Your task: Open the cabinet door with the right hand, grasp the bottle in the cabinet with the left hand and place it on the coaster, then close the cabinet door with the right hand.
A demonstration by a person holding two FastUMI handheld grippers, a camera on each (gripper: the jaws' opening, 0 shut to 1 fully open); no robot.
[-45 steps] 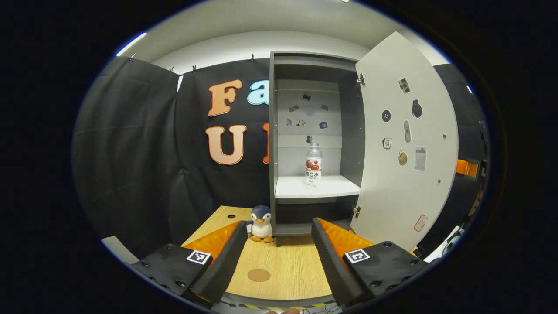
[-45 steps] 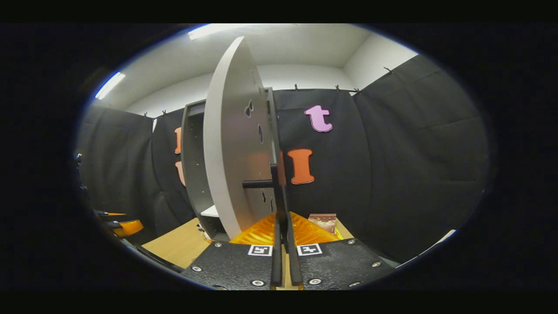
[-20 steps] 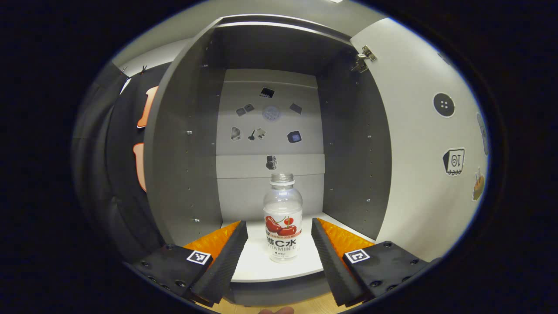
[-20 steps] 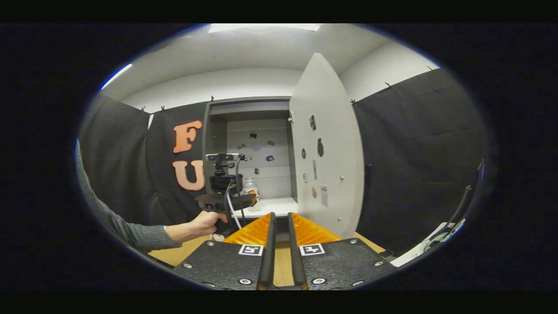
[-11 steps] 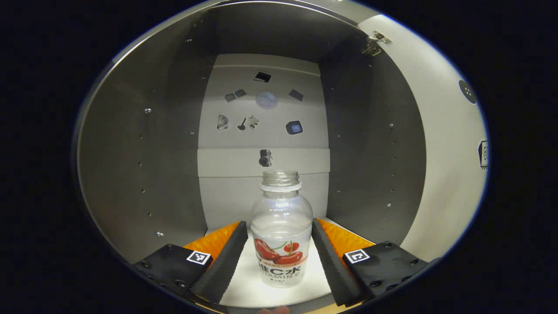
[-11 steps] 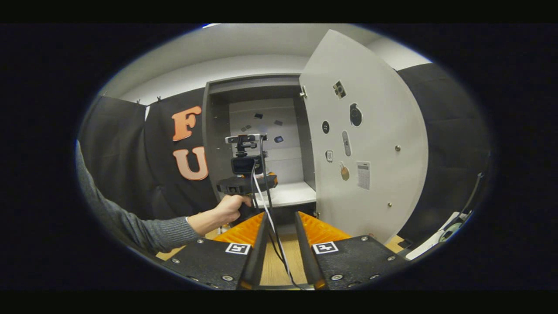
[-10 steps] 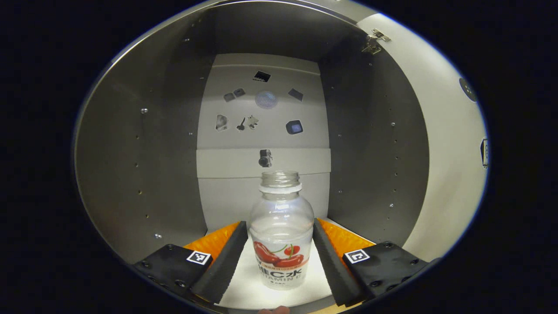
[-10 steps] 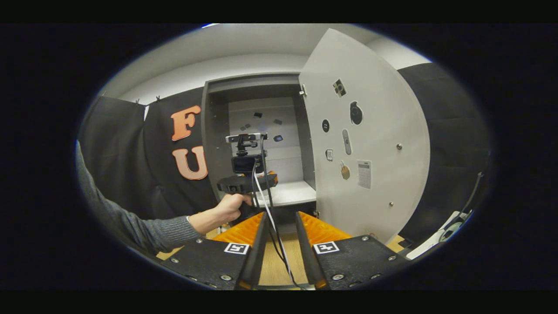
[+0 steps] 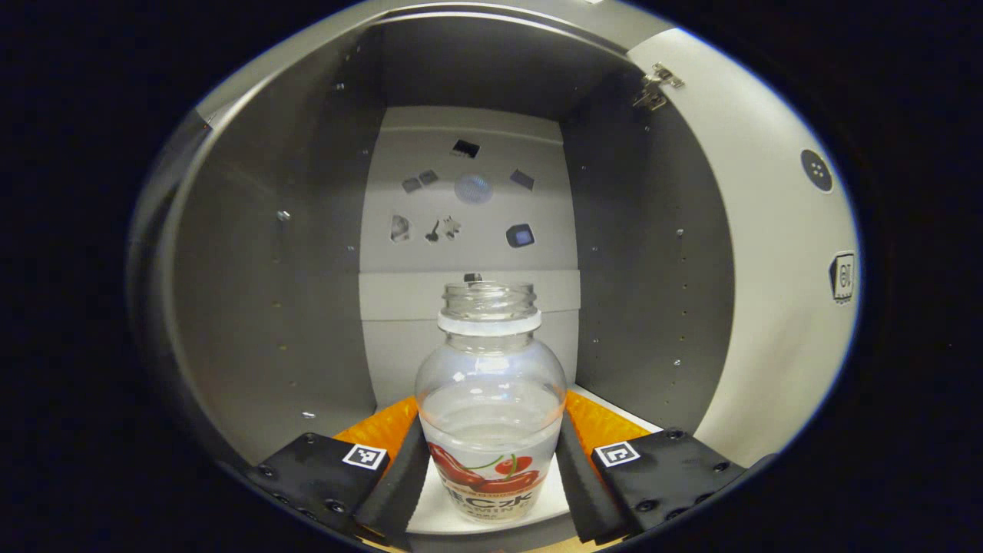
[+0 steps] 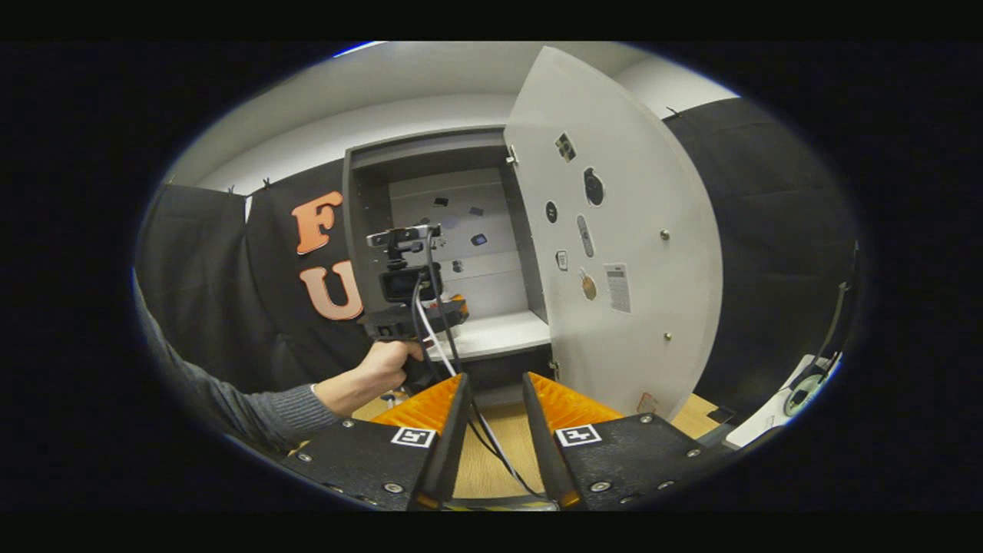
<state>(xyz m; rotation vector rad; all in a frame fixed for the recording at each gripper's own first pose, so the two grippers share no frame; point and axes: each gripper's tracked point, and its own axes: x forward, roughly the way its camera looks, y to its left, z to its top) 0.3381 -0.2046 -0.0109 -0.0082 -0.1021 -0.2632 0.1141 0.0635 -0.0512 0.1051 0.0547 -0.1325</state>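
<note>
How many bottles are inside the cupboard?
1. The bottle stands upright on the white shelf, between the left gripper fingers, with no cap on. The gripper's body may hide the shelf's front corners.

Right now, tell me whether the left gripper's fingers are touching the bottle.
Touching. In the left gripper view both fingers of the left gripper lie flush against the bottle, no gap on either side.

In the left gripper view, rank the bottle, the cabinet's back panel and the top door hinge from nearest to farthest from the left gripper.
1. Bottle: between the left gripper's fingers, on the shelf.
2. Top door hinge: upper right, at the cabinet's front edge.
3. Back panel: behind the bottle, farthest in.
</note>
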